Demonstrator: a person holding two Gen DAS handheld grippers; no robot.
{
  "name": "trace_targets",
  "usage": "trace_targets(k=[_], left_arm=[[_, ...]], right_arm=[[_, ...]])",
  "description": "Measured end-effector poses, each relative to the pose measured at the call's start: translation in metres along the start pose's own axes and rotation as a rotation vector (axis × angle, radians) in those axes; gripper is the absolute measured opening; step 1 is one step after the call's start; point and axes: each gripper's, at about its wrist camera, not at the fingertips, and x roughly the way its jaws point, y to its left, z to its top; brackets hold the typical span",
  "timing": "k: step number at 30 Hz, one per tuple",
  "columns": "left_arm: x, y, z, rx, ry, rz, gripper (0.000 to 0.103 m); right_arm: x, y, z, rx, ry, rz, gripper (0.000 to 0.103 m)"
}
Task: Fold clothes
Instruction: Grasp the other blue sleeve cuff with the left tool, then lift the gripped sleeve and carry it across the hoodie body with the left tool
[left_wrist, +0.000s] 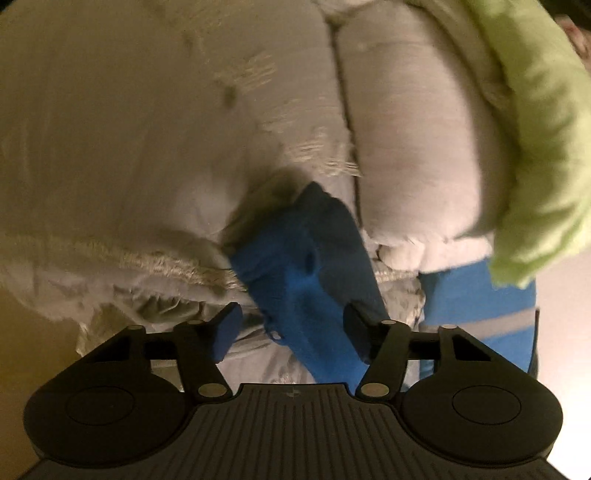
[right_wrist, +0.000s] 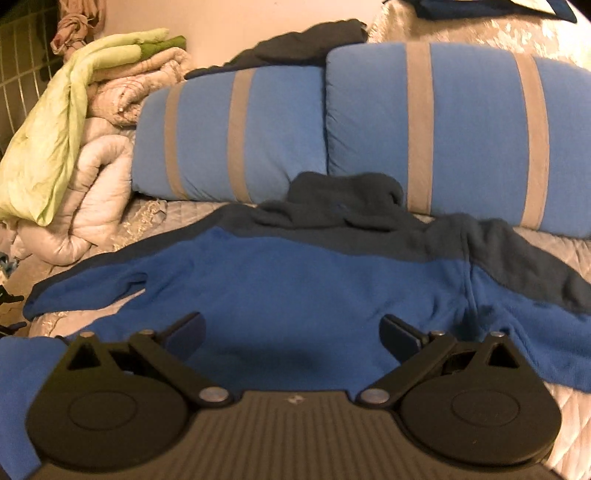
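In the left wrist view, the left tool (left_wrist: 291, 332) had its jaws partly apart, with a blue sleeve end (left_wrist: 306, 273) of the fleece lying between them. The right-hand pad seemed to touch the cloth while the other stood clear, so it did not look clamped; blur left that unsure. Beyond lay a pale quilt (left_wrist: 166, 147) and a green cloth (left_wrist: 546, 147).

In the right wrist view, the right tool (right_wrist: 291, 332) stood wide and held nothing, poised low over the blue fleece jacket (right_wrist: 295, 295), which lay spread flat on the bed (right_wrist: 569, 402), its dark collar towards two striped pillows (right_wrist: 461, 129), one sleeve stretched out at the left.

To do this step well, the left tool likely needed to pinch the cuff squarely, both layers together, before lifting. The right tool should probably take the hem edge, not the flat middle, so the fold would fall straight.
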Motion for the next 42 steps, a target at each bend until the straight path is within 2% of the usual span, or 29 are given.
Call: trace_targets(k=[2, 5, 12, 16, 20, 29, 42], left_arm=[[0.005, 0.003, 0.001, -0.029, -0.005, -0.007, 0.018], [0.009, -0.004, 0.002, 0.019, -0.033, -0.001, 0.010], [-0.007, -0.058, -0.010, 0.307, -0.098, 0.080, 0.009], [-0.021, -0.085, -0.019, 0.417, -0.119, 0.078, 0.009], [-0.028, -0.118, -0.032, 0.528, -0.126, 0.072, 0.009], [-0.031, -0.200, -0.090, 0.826, -0.134, 0.028, 0.009], [-0.010, -0.266, -0.163, 1.016, -0.047, -0.035, 0.008]], right_arm=[[0.000, -0.003, -0.004, 0.005, 0.005, -0.006, 0.103], [0.001, -0.009, -0.006, 0.028, 0.010, -0.007, 0.103], [0.004, -0.012, -0.009, 0.044, 0.004, -0.037, 0.103], [0.006, -0.007, -0.010, 0.021, 0.006, -0.078, 0.103], [0.006, -0.006, -0.011, 0.007, 0.008, -0.083, 0.103], [0.002, -0.015, -0.012, 0.053, -0.007, -0.053, 0.103], [-0.002, -0.018, -0.012, 0.073, -0.033, -0.032, 0.103]])
